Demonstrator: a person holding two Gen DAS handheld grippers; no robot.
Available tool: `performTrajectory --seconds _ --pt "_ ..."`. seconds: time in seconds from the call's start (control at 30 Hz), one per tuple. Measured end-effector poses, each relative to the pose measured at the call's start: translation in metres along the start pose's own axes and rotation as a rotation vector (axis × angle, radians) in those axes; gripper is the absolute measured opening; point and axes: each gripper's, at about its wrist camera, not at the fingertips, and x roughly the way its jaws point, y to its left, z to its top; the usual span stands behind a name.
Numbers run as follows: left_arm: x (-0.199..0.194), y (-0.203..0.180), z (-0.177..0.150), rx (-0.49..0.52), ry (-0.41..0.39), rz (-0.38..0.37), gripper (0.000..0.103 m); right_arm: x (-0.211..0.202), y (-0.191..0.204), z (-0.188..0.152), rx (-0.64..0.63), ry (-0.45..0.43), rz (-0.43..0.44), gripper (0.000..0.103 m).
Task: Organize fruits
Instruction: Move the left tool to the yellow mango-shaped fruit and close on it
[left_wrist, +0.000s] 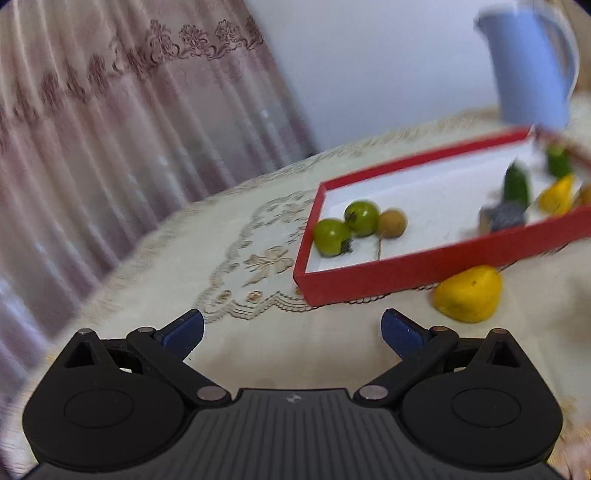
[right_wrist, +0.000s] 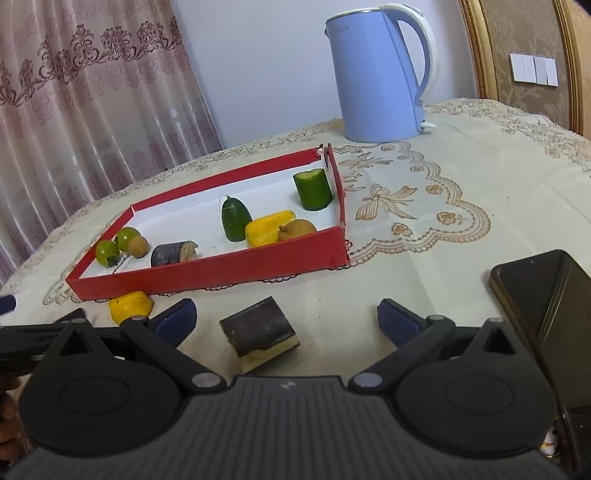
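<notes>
Left gripper (left_wrist: 291, 332): jaws spread wide, empty, over bare cloth short of the red tray (left_wrist: 424, 267). Right gripper (right_wrist: 286, 321): jaws spread wide, an eggplant chunk (right_wrist: 258, 334) lying between them untouched. A yellow piece (right_wrist: 130, 305) lies just outside the tray's near wall. A phone (right_wrist: 543, 295) crowds the right side.

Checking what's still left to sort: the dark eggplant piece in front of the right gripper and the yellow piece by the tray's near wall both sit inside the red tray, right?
Not quite. In the right wrist view the eggplant piece and yellow piece lie on the tablecloth, outside the red tray.
</notes>
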Motion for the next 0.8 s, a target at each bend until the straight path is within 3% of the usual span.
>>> performTrajectory --seconds 0.13,0.2,0.27,0.4,0.63,0.8 --pt "-0.013 0.027 0.004 -0.076 -0.076 -0.257 0.103 0.001 0.000 0.000 0.000 0.004 0.003 0.103" --pt "-0.010 0.027 0.012 -0.113 -0.056 -0.384 0.103 0.000 0.000 0.000 0.004 0.004 0.004 0.103" --pt "-0.002 0.019 0.016 -0.127 0.007 -0.454 0.103 0.000 0.000 0.000 0.009 0.003 0.009 0.103" --pt "0.006 -0.015 0.018 -0.075 0.039 -0.414 0.102 -0.001 -0.003 0.000 0.024 0.000 0.020 0.103" --pt "0.020 -0.041 0.027 0.000 0.053 -0.324 0.102 -0.001 -0.007 0.001 0.043 -0.005 0.033 0.103" --pt "0.028 -0.047 0.026 0.025 0.072 -0.290 0.090 -0.004 -0.014 0.000 0.087 -0.022 0.064 0.103"
